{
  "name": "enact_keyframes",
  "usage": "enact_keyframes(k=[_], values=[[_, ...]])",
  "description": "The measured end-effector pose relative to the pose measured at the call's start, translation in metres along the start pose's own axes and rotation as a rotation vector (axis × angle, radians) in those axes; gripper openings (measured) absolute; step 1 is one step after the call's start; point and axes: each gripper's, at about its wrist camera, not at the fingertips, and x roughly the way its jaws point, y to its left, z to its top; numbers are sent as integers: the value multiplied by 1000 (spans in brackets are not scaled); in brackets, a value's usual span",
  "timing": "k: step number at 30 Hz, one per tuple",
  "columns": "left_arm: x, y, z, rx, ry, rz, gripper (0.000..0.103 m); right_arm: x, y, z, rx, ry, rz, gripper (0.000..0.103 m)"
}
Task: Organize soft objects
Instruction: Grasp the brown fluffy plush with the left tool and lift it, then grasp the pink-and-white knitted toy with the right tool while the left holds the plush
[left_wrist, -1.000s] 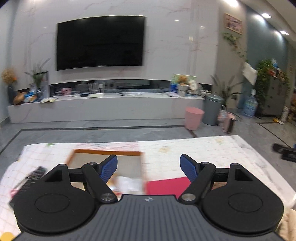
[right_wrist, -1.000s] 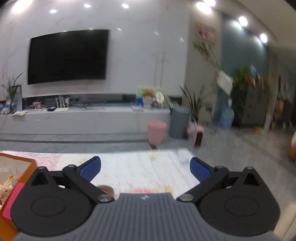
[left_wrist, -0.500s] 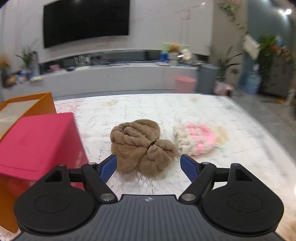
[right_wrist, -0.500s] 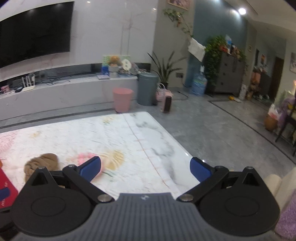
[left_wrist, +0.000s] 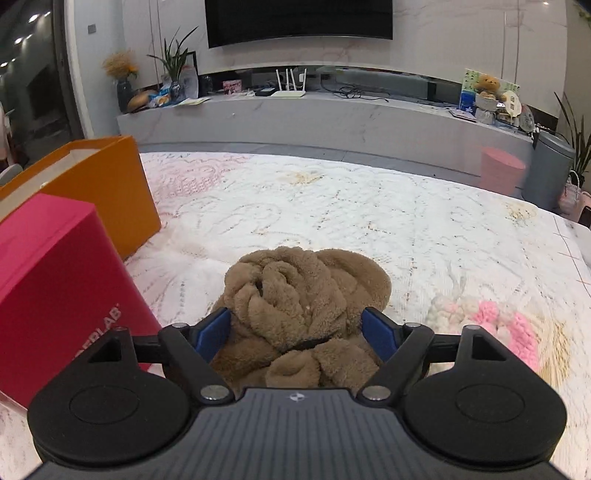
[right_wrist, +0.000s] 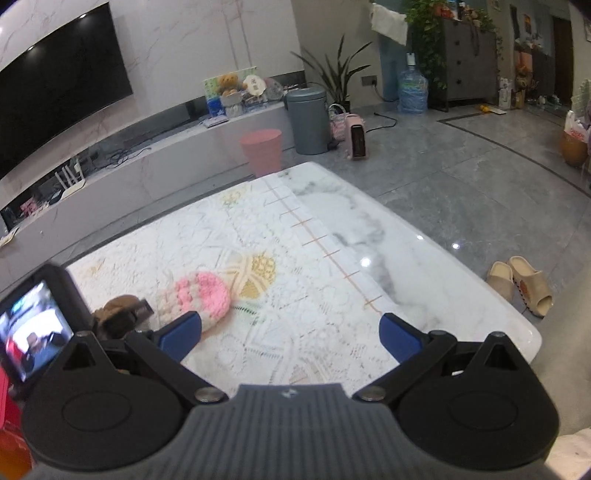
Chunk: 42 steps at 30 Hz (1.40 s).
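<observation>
We have the left gripper (left_wrist: 295, 332) low over the table (left_wrist: 332, 206), jaws spread wide around the brown plush (left_wrist: 299, 295), which fills the lower centre of the left view. Blue pads (left_wrist: 212, 332) sit just beside its flanks; we can't tell if they touch, nothing is clamped. Pink knit piece (left_wrist: 495, 325) lies right of the plush, lower right of frame, on the lace cloth (left_wrist: 332, 221). Red box (left_wrist: 55, 288) at left edge, orange box (left_wrist: 99, 188) behind it.

Right gripper (right_wrist: 290, 338) is released too, jaws wide, holding nothing, hovering over cloth. In its view the knit piece (right_wrist: 195, 295) sits just above the left pad, the plush (right_wrist: 116, 306) further left, partly hidden by the left gripper's body.
</observation>
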Motion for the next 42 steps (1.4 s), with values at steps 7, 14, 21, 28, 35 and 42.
enact_keyframes(k=[7,14,21,28,35,42], values=[[13,-10,1,-20,61,54,103,14,-1,-7,-20,40,-37,100],[25,1,-10,-19,61,32,103,20,-4,-7,-3,57,-40,100],[11,1,-15,69,25,54,69,21,2,-9,-21,57,-34,100],[3,11,-15,173,47,-1,63,21,8,-11,-37,53,-22,100],[-54,43,-38,407,-38,-242,63,30,9,-13,-22,82,-4,100],[-107,94,-62,618,-172,-422,63,29,19,-16,-17,92,8,100]])
